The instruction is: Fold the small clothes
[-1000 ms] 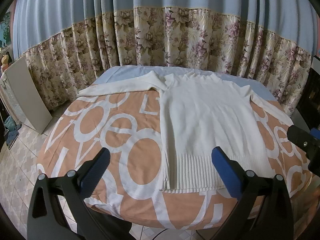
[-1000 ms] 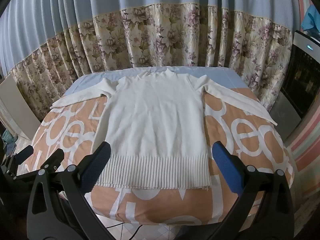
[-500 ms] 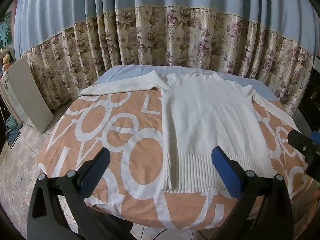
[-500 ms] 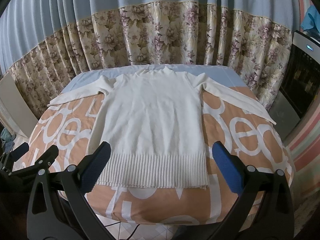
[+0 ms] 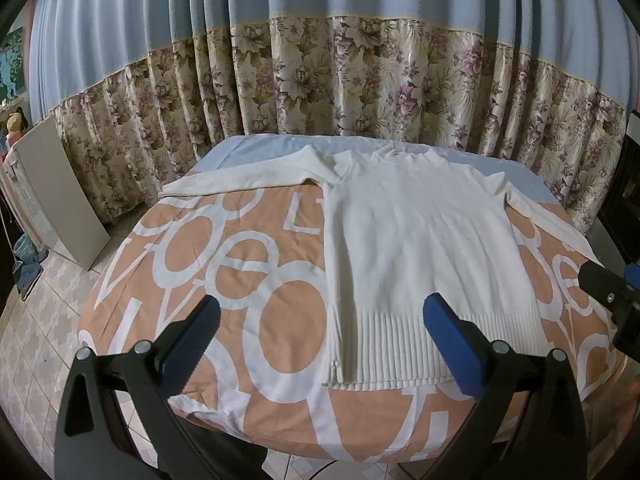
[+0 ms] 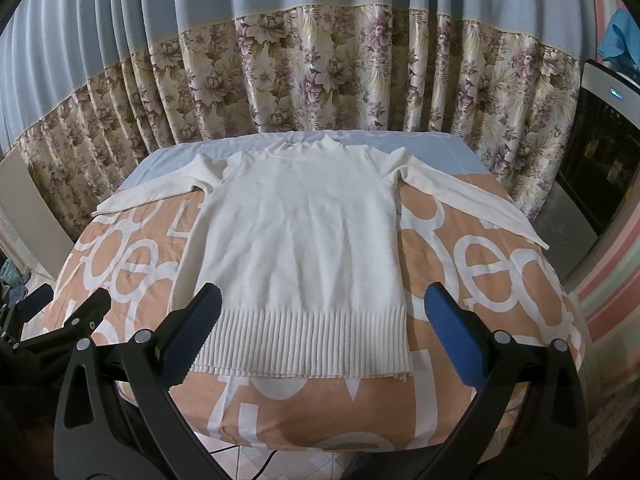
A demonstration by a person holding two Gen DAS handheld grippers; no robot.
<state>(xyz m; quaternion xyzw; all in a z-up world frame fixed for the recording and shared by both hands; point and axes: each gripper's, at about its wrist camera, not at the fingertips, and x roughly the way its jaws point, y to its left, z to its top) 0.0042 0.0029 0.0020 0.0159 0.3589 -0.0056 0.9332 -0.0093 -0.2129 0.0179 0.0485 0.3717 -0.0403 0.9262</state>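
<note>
Cream knit sweater (image 6: 300,248) lies flat and face up on the surface (image 6: 480,272), which wears an orange-and-white lettered cover; both sleeves are spread outward and the ribbed hem is nearest. The left gripper (image 5: 320,340) and right gripper (image 6: 320,338) hover above the near edge, fingers spread wide, empty.

hidden and cut-off parts around the sweater

in the left wrist view the left gripper (image 5: 320,320) has its right finger covering part of the sweater (image 5: 420,248) hem, and the right gripper (image 5: 612,292) is cut off by the right edge. in the right wrist view the left finger of the right gripper (image 6: 320,320) hides the hem's left corner; the left gripper (image 6: 60,320) is partly out of frame, its opening not readable there. the table (image 6: 500,280) legs are out of sight.
</note>
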